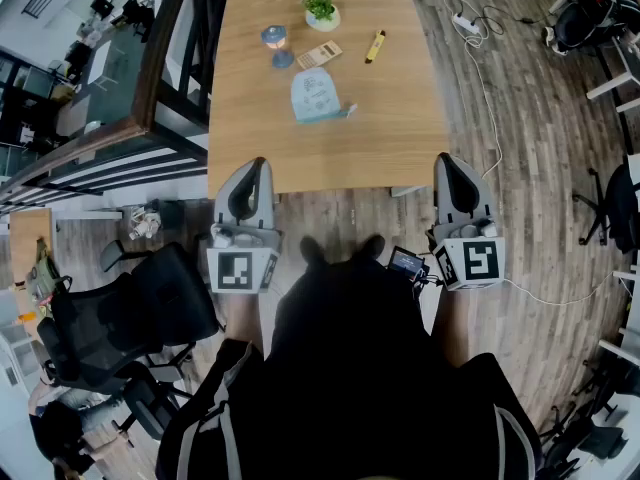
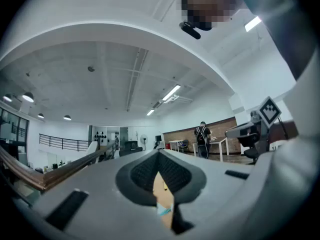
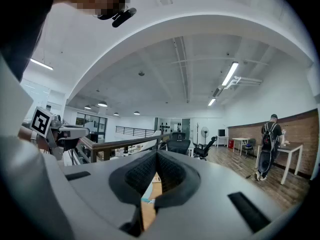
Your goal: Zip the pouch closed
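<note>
A light-blue pouch (image 1: 316,96) lies flat on the wooden table (image 1: 400,128), near its middle, with its zipper pull sticking out at the lower right. Both grippers are held short of the table's near edge, well apart from the pouch. My left gripper (image 1: 257,165) points at the table's near-left corner with its jaws together and nothing held. My right gripper (image 1: 447,160) is at the near-right corner, also shut and empty. In the left gripper view, the left gripper (image 2: 160,156) shows only a sliver of table and blue pouch (image 2: 164,210) between its pads. The right gripper (image 3: 156,157) looks the same.
At the table's far end stand a small potted plant (image 1: 320,8), a blue round jar (image 1: 274,37) with a lid beside it, a tan card (image 1: 319,54) and a yellow marker (image 1: 375,45). Office chairs (image 1: 130,313) stand at my left. A power strip (image 1: 465,23) lies on the floor.
</note>
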`<move>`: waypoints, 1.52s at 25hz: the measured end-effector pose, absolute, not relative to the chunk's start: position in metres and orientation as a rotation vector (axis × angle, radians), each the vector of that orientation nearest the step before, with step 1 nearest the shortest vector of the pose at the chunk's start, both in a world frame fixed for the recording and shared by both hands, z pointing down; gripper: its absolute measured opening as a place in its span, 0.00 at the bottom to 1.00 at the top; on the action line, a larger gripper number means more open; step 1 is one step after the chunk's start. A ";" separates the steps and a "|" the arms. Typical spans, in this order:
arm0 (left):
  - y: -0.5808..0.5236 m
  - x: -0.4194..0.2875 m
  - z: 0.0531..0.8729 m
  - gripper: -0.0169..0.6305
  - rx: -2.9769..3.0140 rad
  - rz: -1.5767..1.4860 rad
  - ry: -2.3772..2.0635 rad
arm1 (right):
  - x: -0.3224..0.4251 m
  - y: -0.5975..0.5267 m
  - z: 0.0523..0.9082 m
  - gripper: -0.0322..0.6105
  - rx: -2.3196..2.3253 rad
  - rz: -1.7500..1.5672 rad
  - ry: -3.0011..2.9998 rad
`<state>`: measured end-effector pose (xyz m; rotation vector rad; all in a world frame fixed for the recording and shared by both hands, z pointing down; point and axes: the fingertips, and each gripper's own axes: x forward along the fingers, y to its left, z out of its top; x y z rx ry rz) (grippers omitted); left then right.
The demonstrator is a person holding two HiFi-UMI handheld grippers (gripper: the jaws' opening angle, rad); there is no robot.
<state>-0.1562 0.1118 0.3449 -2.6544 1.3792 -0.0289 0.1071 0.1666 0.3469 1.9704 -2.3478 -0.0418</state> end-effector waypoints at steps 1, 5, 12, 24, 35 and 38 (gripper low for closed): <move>0.112 -0.154 0.345 0.03 -2.657 -0.029 1.377 | 0.108 0.167 0.347 0.07 1.970 -0.038 -2.348; 0.112 -0.149 0.345 0.03 -2.661 -0.033 1.377 | 0.112 0.167 0.348 0.07 1.972 -0.022 -2.351; 0.112 -0.139 0.346 0.03 -2.674 -0.060 1.383 | 0.118 0.171 0.350 0.07 1.944 -0.021 -2.367; 0.107 -0.079 0.351 0.03 -2.656 -0.156 1.330 | 0.181 0.189 0.396 0.07 2.041 0.151 -2.310; 0.079 -0.062 0.345 0.03 -2.626 -0.179 1.289 | 0.204 0.164 0.402 0.07 2.105 0.182 -2.321; 0.065 -0.064 0.346 0.03 -2.640 -0.151 1.267 | 0.197 0.155 0.396 0.07 2.114 0.156 -2.314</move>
